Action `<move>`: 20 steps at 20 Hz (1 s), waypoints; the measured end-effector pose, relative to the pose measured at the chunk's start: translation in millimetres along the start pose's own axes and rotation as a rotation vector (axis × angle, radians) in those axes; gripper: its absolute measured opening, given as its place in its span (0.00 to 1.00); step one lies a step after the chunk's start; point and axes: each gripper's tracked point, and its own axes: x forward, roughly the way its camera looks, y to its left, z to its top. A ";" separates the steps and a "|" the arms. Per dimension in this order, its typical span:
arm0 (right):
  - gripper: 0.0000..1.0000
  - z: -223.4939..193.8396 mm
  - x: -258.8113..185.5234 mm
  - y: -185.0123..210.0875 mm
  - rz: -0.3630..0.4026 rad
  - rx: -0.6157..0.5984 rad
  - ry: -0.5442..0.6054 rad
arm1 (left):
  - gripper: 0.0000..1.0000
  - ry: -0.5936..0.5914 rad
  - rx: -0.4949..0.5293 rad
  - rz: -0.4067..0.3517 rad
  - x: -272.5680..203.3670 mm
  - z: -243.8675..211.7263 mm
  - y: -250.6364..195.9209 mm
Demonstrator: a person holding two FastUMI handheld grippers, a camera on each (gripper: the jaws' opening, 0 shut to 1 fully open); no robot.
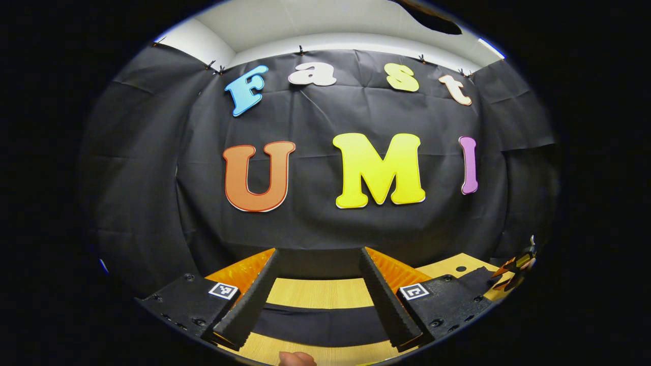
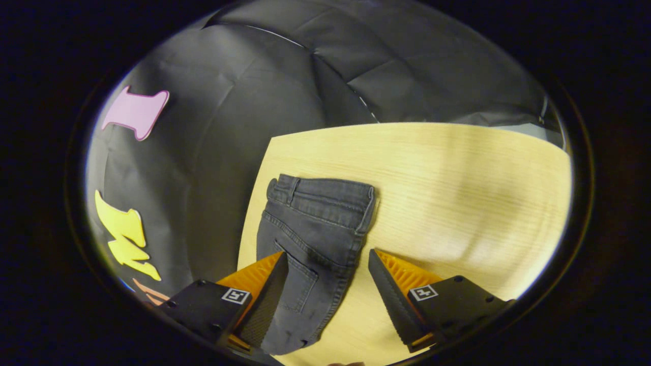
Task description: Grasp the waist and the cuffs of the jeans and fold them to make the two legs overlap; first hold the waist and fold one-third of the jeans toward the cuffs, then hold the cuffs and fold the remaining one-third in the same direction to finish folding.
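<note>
Dark grey jeans [image 2: 313, 244] flat on your wooden table [image 2: 457, 193], waist toward its far edge, your right hand-held gripper [image 2: 328, 279] spread wide above them, your left hand-held gripper [image 1: 318, 297] likewise released, holding nothing, over a dark strip of the jeans [image 1: 320, 323].

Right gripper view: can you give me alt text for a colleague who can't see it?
Dark grey jeans lie flat on a light wooden table, waistband at the far end, legs running toward the camera. The right gripper hovers above them with its jaws open and nothing between them. The booth's black cloth wall stands behind the table.
</note>
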 end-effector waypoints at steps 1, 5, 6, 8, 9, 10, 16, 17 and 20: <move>0.98 1.1 0.6 -1.0 0.008 0.009 -0.001 | 0.99 0.003 -0.001 0.000 -0.2 -0.3 -0.4; 0.81 6.6 4.0 -5.3 0.006 0.036 -0.001 | 0.99 0.028 -0.006 -0.012 -2.5 -5.2 -4.3; 0.70 7.8 7.2 -10.3 -0.003 0.044 -0.005 | 0.99 0.034 -0.007 -0.018 -2.7 -5.4 -6.0; 0.48 4.7 5.9 -13.1 0.003 0.082 -0.004 | 0.99 0.040 -0.005 -0.028 -3.1 -6.6 -8.5; 0.36 2.5 3.8 -18.4 -0.002 0.062 -0.007 | 0.99 0.039 -0.003 -0.032 -2.7 -6.1 -9.1; 0.27 6.7 9.5 -20.6 -0.012 0.034 -0.005 | 0.99 0.037 -0.001 -0.036 -1.6 -5.6 -9.7; 0.10 7.2 8.2 -16.3 -0.070 -0.089 -0.034 | 0.99 0.030 0.010 -0.035 -0.7 -4.6 -6.6; 0.05 7.7 6.2 -14.0 -0.074 -0.104 -0.042 | 0.99 0.028 0.010 -0.029 0.0 -4.4 -4.1; 0.05 8.3 -1.6 -1.0 -0.087 -0.203 -0.078 | 0.99 0.037 -0.008 -0.011 -1.5 -6.8 -0.6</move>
